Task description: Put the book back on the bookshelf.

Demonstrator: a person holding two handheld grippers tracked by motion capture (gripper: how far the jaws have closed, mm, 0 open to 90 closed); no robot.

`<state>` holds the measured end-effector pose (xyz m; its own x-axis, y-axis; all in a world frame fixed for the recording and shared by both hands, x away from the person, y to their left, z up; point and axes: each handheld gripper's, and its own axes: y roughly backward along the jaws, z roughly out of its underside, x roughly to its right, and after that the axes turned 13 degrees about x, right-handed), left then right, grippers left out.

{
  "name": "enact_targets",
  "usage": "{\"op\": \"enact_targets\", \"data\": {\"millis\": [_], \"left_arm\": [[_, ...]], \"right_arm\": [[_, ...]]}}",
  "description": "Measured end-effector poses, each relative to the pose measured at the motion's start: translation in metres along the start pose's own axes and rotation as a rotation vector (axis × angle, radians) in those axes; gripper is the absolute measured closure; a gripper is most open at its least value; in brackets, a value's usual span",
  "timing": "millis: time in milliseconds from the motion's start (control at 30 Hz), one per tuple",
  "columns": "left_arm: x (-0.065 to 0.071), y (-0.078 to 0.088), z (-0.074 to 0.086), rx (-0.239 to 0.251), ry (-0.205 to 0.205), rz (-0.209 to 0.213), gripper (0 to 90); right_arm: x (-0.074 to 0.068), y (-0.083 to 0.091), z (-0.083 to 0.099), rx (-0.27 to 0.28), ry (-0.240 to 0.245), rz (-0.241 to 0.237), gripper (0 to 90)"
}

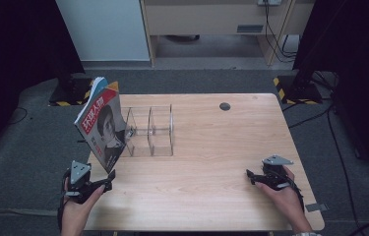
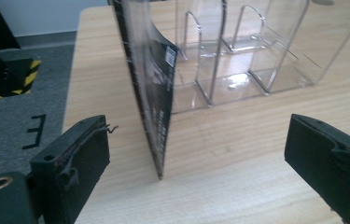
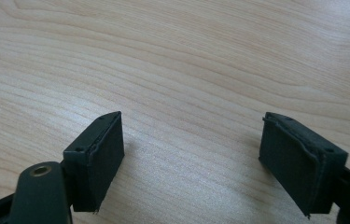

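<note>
A magazine (image 1: 102,125) with a face and red lettering on its cover stands on edge at the table's left side and leans toward a clear acrylic organizer (image 1: 150,130) behind it. My left gripper (image 1: 107,181) is open at the magazine's near lower corner. In the left gripper view the magazine (image 2: 156,93) rises edge-on between and just ahead of the wide-apart jaws (image 2: 196,154), touching neither, with the organizer (image 2: 247,56) beyond it. My right gripper (image 1: 250,176) rests open at the right front of the table, and nothing lies between its jaws (image 3: 191,154).
The wooden table (image 1: 211,147) has a dark round grommet (image 1: 225,106) near its back edge. Stand bases with yellow-black tape sit on the floor at the back left (image 1: 69,93) and back right (image 1: 295,88). A cabinet and cables lie behind.
</note>
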<state>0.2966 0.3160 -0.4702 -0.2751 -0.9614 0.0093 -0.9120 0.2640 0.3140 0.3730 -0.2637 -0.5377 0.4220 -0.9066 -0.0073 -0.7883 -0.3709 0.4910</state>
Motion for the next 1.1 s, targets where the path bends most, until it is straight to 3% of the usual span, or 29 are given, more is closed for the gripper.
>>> {"op": "enact_targets", "data": {"millis": [300, 733, 1100], "left_arm": [[0.011, 0.001, 0.004, -0.036, -0.048, 0.062, 6.7], [0.024, -0.02, 0.003, -0.056, -0.066, 0.135, 6.0], [0.035, -0.03, 0.002, -0.074, -0.113, 0.195, 5.7]], "right_arm": [[0.0, 0.0, 0.0, 0.0, 0.0, 0.002, 22.1], [0.0, 0.0, 0.0, 0.001, -0.002, 0.001, 22.0], [0.0, 0.0, 0.0, -0.002, 0.0, -0.001, 21.5]]}}
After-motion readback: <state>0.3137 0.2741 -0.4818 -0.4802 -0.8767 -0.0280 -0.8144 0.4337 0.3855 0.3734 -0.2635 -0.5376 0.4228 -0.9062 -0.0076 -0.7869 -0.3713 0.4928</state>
